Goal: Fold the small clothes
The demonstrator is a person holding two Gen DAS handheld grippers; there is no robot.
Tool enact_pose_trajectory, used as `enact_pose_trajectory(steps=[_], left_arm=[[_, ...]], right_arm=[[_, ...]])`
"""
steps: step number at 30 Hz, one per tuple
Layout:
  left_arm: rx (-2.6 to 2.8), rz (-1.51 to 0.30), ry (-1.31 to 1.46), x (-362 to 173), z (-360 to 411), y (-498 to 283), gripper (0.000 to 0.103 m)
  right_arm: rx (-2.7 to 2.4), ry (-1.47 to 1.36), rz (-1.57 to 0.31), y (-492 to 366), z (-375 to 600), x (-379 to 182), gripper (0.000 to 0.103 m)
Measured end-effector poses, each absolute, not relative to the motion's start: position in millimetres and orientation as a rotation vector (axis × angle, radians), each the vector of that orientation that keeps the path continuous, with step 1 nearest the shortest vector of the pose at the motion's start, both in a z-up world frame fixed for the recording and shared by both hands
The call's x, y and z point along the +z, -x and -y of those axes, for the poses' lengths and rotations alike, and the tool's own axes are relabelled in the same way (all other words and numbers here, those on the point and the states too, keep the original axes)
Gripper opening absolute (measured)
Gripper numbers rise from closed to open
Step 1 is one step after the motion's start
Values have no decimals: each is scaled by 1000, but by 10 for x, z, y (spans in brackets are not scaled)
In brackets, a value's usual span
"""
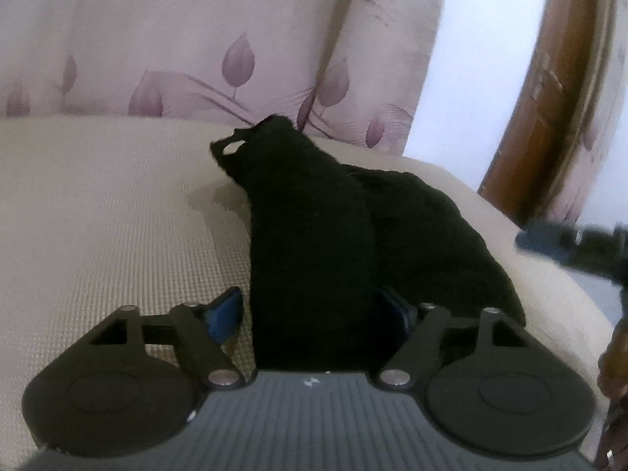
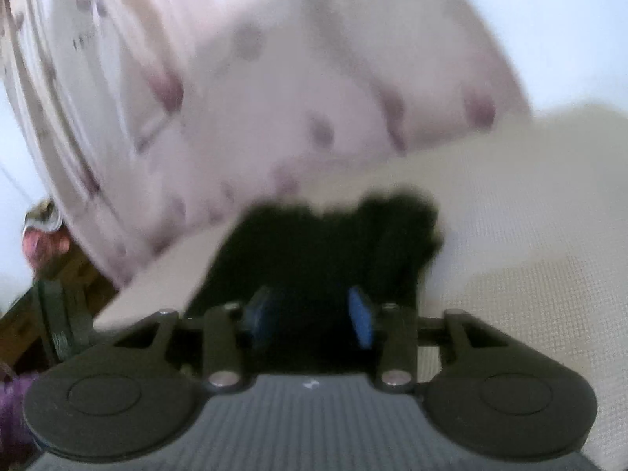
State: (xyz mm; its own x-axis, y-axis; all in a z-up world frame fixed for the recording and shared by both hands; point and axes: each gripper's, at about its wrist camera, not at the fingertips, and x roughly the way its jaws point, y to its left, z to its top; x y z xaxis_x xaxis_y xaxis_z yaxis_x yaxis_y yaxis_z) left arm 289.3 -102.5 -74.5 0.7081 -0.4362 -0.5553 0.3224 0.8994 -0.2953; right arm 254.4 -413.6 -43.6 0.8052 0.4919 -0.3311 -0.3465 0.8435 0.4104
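Observation:
A small black garment [image 1: 314,227] lies bunched on the beige seat cushion [image 1: 110,212], one end raised toward the backrest. My left gripper [image 1: 314,316] is open; its blue pads [image 1: 227,314] stand either side of the garment's near end, which lies between them. My right gripper [image 1: 565,243] shows blurred at the right edge of the left wrist view. In the right wrist view, which is blurred, the right gripper [image 2: 310,316] is open with its blue pads [image 2: 361,318] at the near edge of the black garment [image 2: 329,243].
A pink floral backrest cushion [image 1: 204,47] stands behind the seat. A brown wooden armrest [image 1: 549,94] rises at the right. The seat's right edge [image 1: 557,274] drops off beside the garment. Dark objects lie low at the left of the right wrist view [image 2: 59,314].

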Motion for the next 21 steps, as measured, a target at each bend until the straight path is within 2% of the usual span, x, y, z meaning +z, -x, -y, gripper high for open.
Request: enact_pose_trajectory(steps=[6,11,13,14,16,21], left_arm=[[-422,-659,191,-748,1008,-2892,79],[-416,-663,216,-757,987,-2904,83],[-419,-662,219,-755,992,-2906,84],[-420,-661,220,-754,994,-2906,84],[-419,-658,224,-757,985,-2904,84],[-420,-656,231,-762,984,-2907,85]], right_arm=[[461,-100,-430,-2927,3578,-200,44],[336,68,-534,-3367,3398,-421,42],[223,20,-643,-3558,3662,-622,42],[246,-112,-651,-3566,3875,-675,42],[203,-256,-604,-3411,4122,-616,46],[315,-271,-420,-2763,4090,-307,46]])
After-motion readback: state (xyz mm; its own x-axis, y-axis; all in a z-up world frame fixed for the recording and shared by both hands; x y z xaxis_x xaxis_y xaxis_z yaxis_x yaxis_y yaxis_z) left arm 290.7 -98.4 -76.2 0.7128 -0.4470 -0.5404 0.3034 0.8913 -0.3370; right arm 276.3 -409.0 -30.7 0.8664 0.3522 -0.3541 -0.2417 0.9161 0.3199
